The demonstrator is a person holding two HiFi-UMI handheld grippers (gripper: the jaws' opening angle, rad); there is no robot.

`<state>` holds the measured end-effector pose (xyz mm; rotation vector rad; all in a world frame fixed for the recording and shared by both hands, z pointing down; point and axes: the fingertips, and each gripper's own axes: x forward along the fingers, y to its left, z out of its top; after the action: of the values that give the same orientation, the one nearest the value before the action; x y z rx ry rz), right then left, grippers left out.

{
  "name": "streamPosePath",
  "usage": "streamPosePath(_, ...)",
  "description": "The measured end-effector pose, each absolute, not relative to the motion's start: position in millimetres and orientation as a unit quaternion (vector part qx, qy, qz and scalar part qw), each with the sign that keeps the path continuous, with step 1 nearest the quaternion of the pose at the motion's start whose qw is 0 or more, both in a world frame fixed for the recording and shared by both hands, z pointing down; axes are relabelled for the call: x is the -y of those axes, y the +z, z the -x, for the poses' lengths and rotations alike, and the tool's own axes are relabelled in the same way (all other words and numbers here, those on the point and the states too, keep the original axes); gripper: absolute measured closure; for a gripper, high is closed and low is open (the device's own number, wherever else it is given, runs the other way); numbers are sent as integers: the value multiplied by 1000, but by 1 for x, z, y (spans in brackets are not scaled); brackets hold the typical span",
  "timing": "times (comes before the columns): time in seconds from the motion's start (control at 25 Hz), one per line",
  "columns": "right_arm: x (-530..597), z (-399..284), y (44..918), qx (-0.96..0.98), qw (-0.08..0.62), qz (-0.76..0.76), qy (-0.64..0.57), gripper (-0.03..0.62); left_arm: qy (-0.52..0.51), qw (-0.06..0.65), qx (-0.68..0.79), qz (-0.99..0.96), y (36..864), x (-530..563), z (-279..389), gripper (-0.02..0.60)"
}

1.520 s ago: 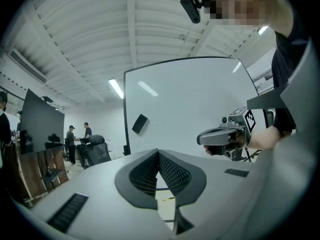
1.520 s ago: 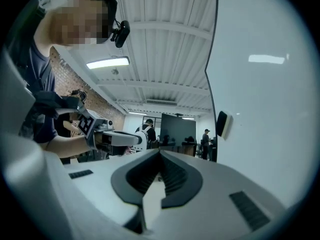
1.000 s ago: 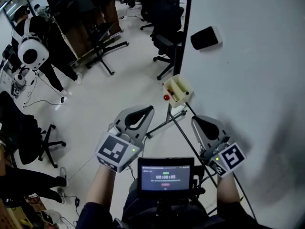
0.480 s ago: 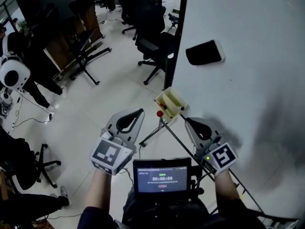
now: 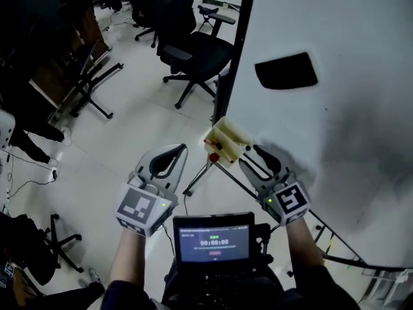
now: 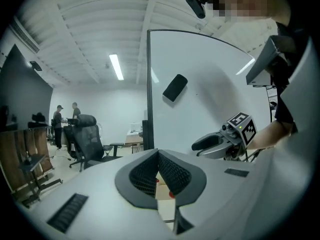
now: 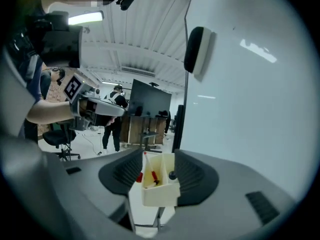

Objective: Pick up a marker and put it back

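A cream marker holder [image 5: 227, 141] hangs at the lower left edge of the whiteboard [image 5: 361, 37]. In the right gripper view the holder [image 7: 159, 184] has a red marker [image 7: 152, 175] and a dark-capped one [image 7: 172, 175] in it. My right gripper [image 5: 253, 158] is just short of the holder; its jaws are opening, and nothing is pressed between them [image 7: 159, 156]. My left gripper [image 5: 169, 158] hangs left of the holder, shut and empty, its tips touching [image 6: 158, 154].
A black eraser [image 5: 286, 71] sticks to the whiteboard above the holder. The board's stand legs [image 5: 205, 173] run below the grippers. A black office chair [image 5: 190, 49] stands on the floor to the upper left. A small screen [image 5: 215, 239] sits at my chest.
The holder and whiteboard have come closer to both grippers. The right gripper's jaws have spread apart. The left gripper has stayed shut.
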<state>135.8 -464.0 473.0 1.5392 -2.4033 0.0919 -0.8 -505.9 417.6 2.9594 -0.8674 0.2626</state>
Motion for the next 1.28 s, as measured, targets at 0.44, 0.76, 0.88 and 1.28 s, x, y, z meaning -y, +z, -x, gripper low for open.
streamPosePath(0.44, 496, -153, 522, 810, 169, -558, 55, 379, 100, 51, 293, -950, 438, 527, 0, 584)
streamPosePath(0.76, 506, -154, 533, 810, 173, -559, 40, 454, 109, 59, 301, -945, 451, 532, -1, 584)
streamPosePath(0.88, 506, -150, 532, 811, 180, -556, 33, 501, 111, 58, 303, -945, 452, 533, -1, 584)
streamPosePath(1.28, 502, -144, 508, 817, 180, -548, -3, 503, 109, 55, 295, -948, 449, 531, -5, 584)
